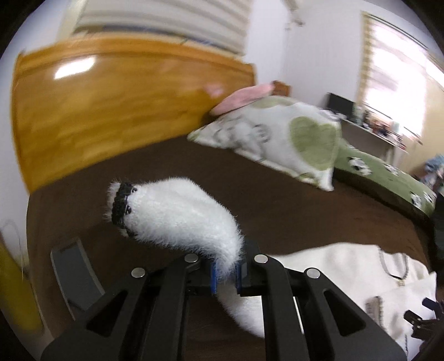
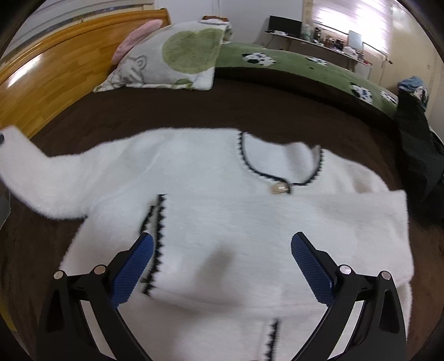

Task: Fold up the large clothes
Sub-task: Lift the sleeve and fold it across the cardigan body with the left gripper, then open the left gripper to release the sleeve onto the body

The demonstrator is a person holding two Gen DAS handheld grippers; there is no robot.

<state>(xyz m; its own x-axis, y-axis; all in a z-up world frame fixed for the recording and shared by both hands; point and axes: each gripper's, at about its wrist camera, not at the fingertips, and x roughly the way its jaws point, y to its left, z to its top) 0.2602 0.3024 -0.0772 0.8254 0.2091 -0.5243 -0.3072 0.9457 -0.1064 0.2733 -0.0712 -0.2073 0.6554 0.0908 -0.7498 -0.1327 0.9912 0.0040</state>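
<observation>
1. The left claw is pinched tight on the fuzzy white sleeve of the cardigan. Its blue pads press the sleeve from both sides.
2. The sleeve sticks up and away from the left claw, up off the bed, and bends over to the left. Its black-trimmed cuff is at the far end.
3. The right claw is wide open and holds nothing. Its two blue pads sit far apart above the near part of the cardigan.
4. The white cardigan lies flat on the brown bed cover, front side up. Its neck is on the far side.
5. A black zigzag trim runs along the front edge, and more of it goes round the neck. A small pale button sits at the bottom of the neck.
6. In the right claw's view, the lifted sleeve goes off to the left edge. The other sleeve looks folded across the chest on the right.
7. Farther away, a white pillow with a green heart rests on the bed, and a pink pillow is behind it.
8. A green blanket with black-and-white spots is to the right of the pillows.
9. A shiny wooden headboard stands on the left.
10. A desk full of small things is by the bright window, far away.
</observation>
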